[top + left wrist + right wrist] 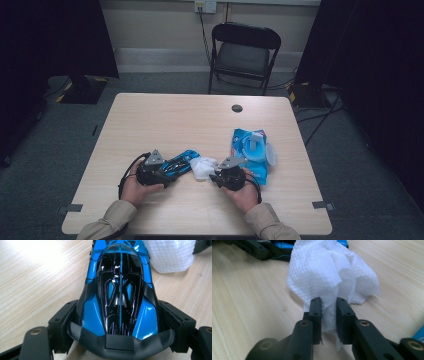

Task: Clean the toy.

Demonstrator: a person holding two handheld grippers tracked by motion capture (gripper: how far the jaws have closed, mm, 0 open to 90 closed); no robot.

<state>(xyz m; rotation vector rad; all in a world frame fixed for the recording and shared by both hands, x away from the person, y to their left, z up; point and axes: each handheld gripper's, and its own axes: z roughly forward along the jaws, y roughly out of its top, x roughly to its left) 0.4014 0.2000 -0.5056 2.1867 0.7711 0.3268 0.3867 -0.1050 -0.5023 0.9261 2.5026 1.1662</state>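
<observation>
So there's one blue toy car (pixel 120 297) on the table (pixel 165 120), clamped at its sides between the left gripper (pixel 167 170) jaws. One crumpled white wipe (pixel 329 272) sits just beside the car's far end, and the right gripper (pixel 214 176) has it pinched, jaws nearly together on the cloth. One blue wipes pack (pixel 250 152) (flap open) lies near the right hand (pixel 245 192). One black folding chair (pixel 244 52) stands behind the table.

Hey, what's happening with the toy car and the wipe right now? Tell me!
Left gripper clamped on blue toy car. Right gripper pinching white wipe beside the car. Wipe packet off to the right, nothing blocking.
</observation>
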